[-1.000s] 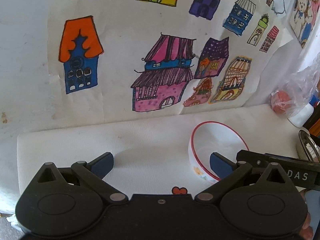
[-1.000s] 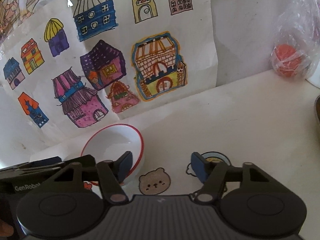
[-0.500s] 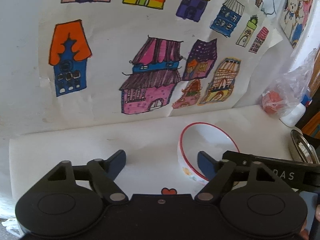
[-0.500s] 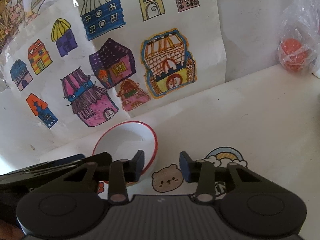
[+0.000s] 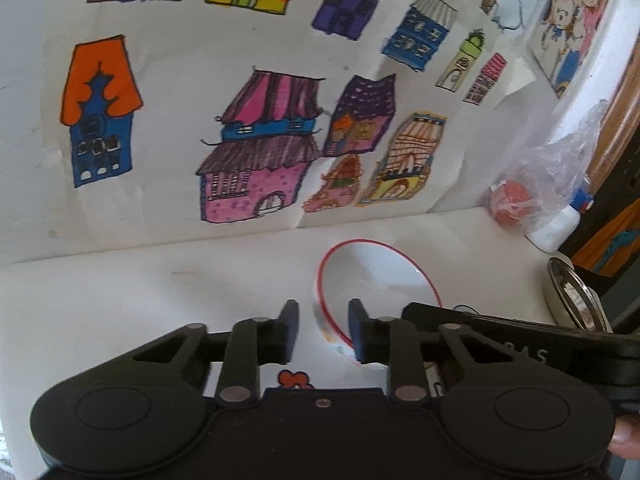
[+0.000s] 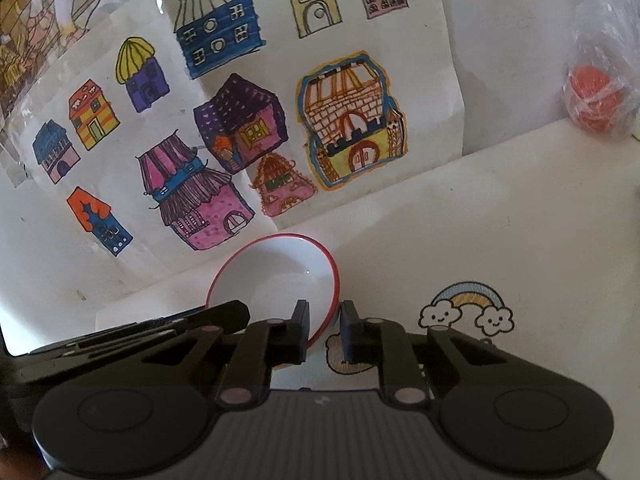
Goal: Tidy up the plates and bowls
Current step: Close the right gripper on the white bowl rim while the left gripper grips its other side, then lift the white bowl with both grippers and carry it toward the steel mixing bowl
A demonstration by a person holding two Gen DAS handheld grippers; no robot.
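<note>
A white bowl with a red rim (image 5: 376,276) stands on the white table, near the wall of house drawings. My left gripper (image 5: 323,330) straddles its near left rim, jaws narrowed with a gap on each side. The bowl also shows in the right wrist view (image 6: 280,276). My right gripper (image 6: 324,330) straddles its right rim, jaws close around the edge. I cannot tell whether either pair of pads touches the rim. Each gripper appears at the edge of the other's view.
A steel dish (image 5: 572,300) stands at the far right of the table. A plastic bag with an orange ball (image 6: 596,100) and a white bottle (image 5: 560,224) sit by the wall on the right. Cartoon stickers (image 6: 466,308) mark the tabletop.
Both grippers have narrowed from wide open and moved in onto opposite sides of the bowl's rim. The bowl has stayed in place.
</note>
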